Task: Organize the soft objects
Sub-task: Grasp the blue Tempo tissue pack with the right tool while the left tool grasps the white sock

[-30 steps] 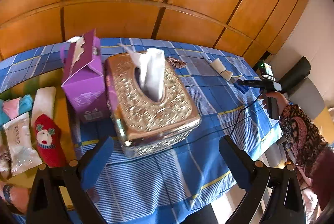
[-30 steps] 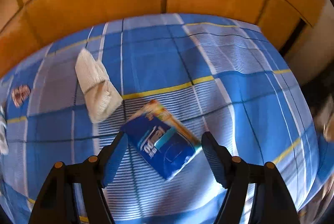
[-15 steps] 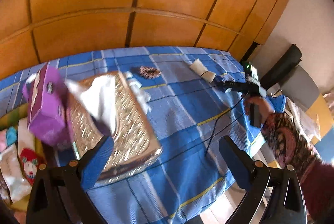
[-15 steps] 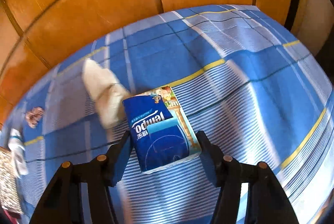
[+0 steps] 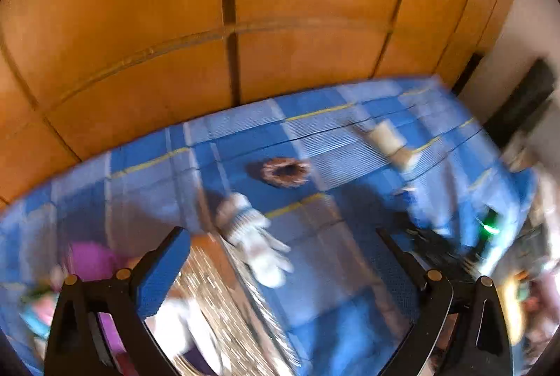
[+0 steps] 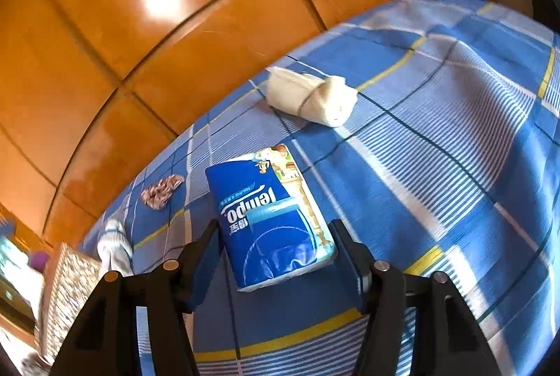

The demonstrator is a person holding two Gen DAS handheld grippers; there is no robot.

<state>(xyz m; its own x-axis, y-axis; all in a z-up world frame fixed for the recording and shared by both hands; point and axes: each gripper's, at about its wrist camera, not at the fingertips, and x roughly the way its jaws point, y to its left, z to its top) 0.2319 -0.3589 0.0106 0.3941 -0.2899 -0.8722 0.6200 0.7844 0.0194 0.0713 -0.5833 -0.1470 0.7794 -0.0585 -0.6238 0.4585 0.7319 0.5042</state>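
Barely begun: right hand-held gripper [image 6: 276,257] clamps the tissue pack [image 6: 271,218]; left hand-held gripper [image 5: 283,257] gapes empty; rolled cloth [image 6: 311,99] at one o'clock, scrunchie [image 6: 161,191] at ten, both loose on the counter [image 6: 455,166]

- Your left wrist view is smeared by motion: the white sock [image 5: 257,244] and the brown scrunchie [image 5: 280,170] show only as soft shapes.
- The ornate tissue box [image 5: 217,316] is cut off by the bottom edge, partly hidden behind the left tool's [image 5: 283,267] finger [image 5: 162,271].
- The purple box [image 5: 92,262] is a blurred patch; its print cannot be read.
- At the right edge, the right tool [image 5: 451,251] and the hand behind it blur together.
- In your right wrist view, the tissue pack's [image 6: 269,218] near sides sit behind the pads [image 6: 206,257].
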